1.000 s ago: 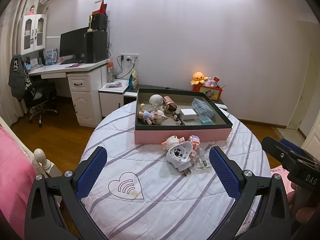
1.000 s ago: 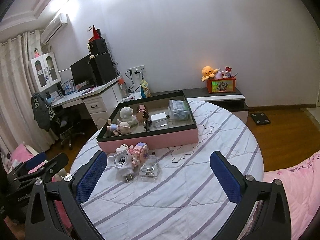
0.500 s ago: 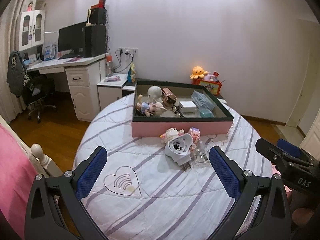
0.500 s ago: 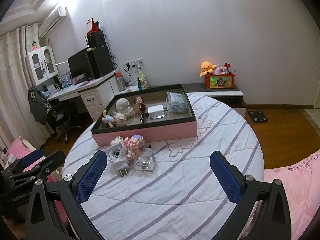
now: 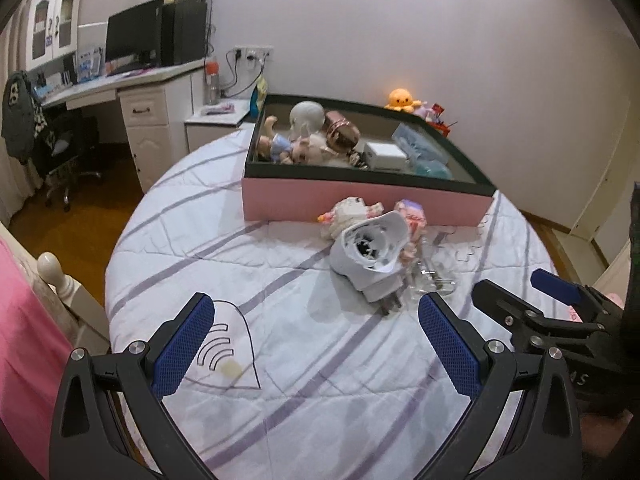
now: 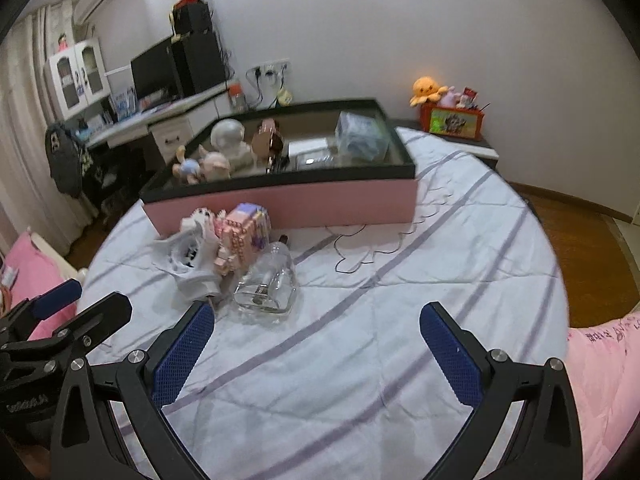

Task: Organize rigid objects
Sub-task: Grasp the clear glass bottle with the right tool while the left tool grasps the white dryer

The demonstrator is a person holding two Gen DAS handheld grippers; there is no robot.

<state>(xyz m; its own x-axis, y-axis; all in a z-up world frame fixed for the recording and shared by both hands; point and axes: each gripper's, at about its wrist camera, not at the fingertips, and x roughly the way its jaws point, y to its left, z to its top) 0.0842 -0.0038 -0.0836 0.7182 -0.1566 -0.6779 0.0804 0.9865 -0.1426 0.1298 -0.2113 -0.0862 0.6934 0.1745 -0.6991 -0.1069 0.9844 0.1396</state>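
A pink box with a black rim (image 5: 360, 200) (image 6: 352, 200) stands on the round striped bed and holds dolls, a white box and other items. In front of it lie a white plug adapter (image 5: 370, 254) (image 6: 192, 260), a small white figurine (image 5: 346, 212), a pink block toy (image 6: 242, 236) and a clear glass bottle (image 6: 268, 284). My left gripper (image 5: 316, 344) is open and empty, hovering short of the adapter. My right gripper (image 6: 316, 344) is open and empty, just short and right of the bottle.
A white desk (image 5: 132, 92) with a monitor and a black chair stand at the left. A low cabinet with an orange plush (image 6: 428, 88) stands at the back right. Pink bedding (image 6: 600, 360) lies at the right, a bedpost (image 5: 52, 268) at the left.
Both grippers have moved forward and lower toward the cluster of objects in front of the box; the objects appear larger and nearer. Both stay open.
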